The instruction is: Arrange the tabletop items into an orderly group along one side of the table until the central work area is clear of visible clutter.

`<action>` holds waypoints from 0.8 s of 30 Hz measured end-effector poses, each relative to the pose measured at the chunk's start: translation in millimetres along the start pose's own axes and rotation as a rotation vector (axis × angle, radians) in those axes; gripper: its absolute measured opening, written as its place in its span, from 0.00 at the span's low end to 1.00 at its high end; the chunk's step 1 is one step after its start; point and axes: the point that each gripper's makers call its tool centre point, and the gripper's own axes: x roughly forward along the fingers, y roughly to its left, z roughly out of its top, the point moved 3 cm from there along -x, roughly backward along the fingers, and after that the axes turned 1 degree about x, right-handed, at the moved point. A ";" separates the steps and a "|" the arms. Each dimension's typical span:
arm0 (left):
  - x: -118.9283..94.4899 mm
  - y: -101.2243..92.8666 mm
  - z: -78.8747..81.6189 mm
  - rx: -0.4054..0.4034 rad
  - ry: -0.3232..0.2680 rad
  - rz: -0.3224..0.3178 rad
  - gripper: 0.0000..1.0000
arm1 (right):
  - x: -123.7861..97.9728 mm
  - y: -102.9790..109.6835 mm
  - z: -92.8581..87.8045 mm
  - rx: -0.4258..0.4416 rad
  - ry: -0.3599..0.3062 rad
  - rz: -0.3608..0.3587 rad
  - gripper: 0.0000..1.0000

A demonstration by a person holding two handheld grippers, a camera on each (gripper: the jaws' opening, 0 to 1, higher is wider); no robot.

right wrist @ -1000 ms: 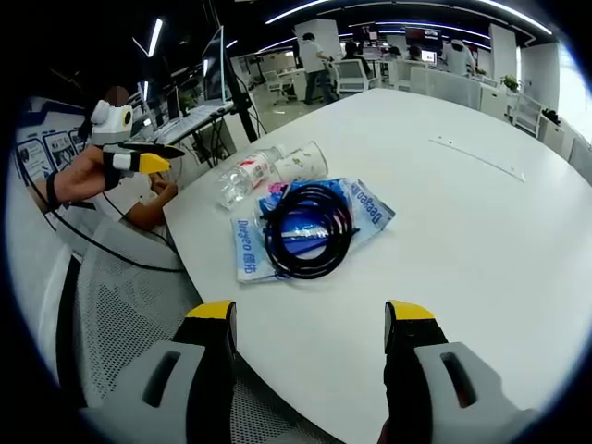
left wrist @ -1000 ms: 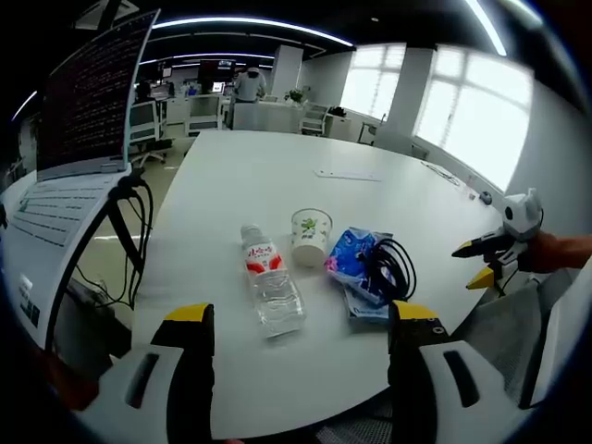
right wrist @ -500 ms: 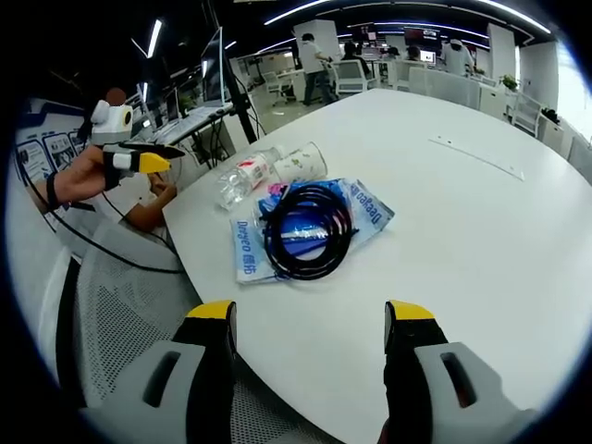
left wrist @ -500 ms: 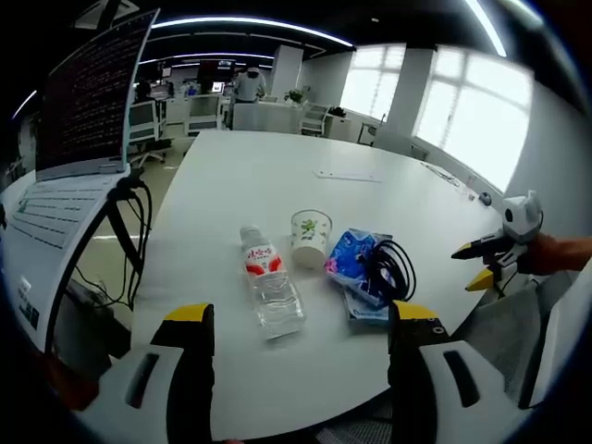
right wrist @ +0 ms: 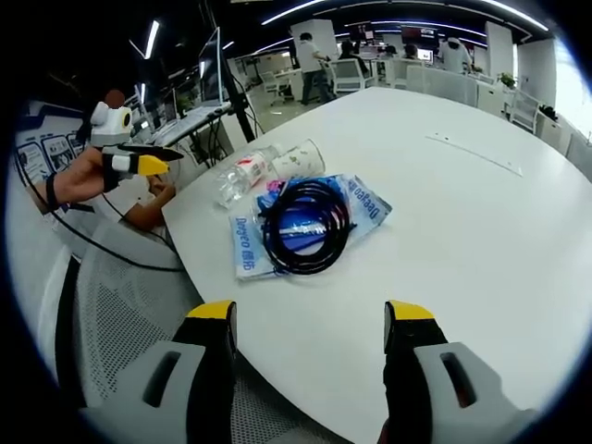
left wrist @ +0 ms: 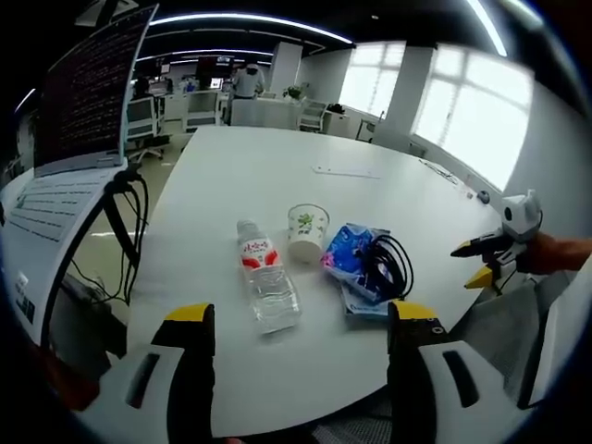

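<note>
- Left gripper [left wrist: 294,319], nearest in its own view: jaws spread wide, holding nothing, hovering off the near edge of the table [left wrist: 277,176].
- Right gripper [right wrist: 309,319], likewise: jaws apart and empty, poised above the table edge over a mesh chair [right wrist: 120,314].
- Just beyond, close to that near edge: a black cable [right wrist: 305,227] coiled on top of blue packets [right wrist: 248,250], overhanging them slightly.
- Next along the same edge: a paper cup [left wrist: 306,233] standing upright, just beside the packets.
- Then a water bottle [left wrist: 264,277] lying on its side, close by the cup.
- All four clustered near one edge already; remaining table surface mostly bare, apart from a thin flat strip [left wrist: 344,172] further in.
- Risks, as judgement: bottle likely to roll off the edge if nudged sideways; cup apt to tip under a clumsy pinch; cable loops may snag a jaw and drag the packets over the rim.
- Far off: a laptop [left wrist: 79,120] on a stand beyond the table's corner, office desks behind.
</note>
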 end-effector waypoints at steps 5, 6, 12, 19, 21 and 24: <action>1.1 -1.0 0.5 -0.002 0.001 -0.001 0.77 | -0.7 0.4 -0.7 0.003 0.001 -0.002 0.63; 1.9 -1.4 0.7 -0.004 0.000 -0.003 0.77 | -0.7 0.6 -0.7 0.003 0.001 -0.001 0.63; 5.4 -1.8 1.1 -0.007 0.006 -0.009 0.77 | 0.2 1.5 0.2 0.006 -0.003 -0.001 0.63; 8.5 -2.5 2.0 -0.009 0.010 -0.016 0.77 | -0.1 1.9 -1.3 0.012 -0.004 -0.002 0.63; 9.2 -1.9 2.1 -0.012 0.011 -0.015 0.77 | -0.1 1.8 -2.2 0.015 -0.004 -0.003 0.63; 10.1 -1.0 2.3 -0.016 0.010 -0.016 0.76 | -0.8 1.0 -3.5 0.018 -0.004 -0.009 0.63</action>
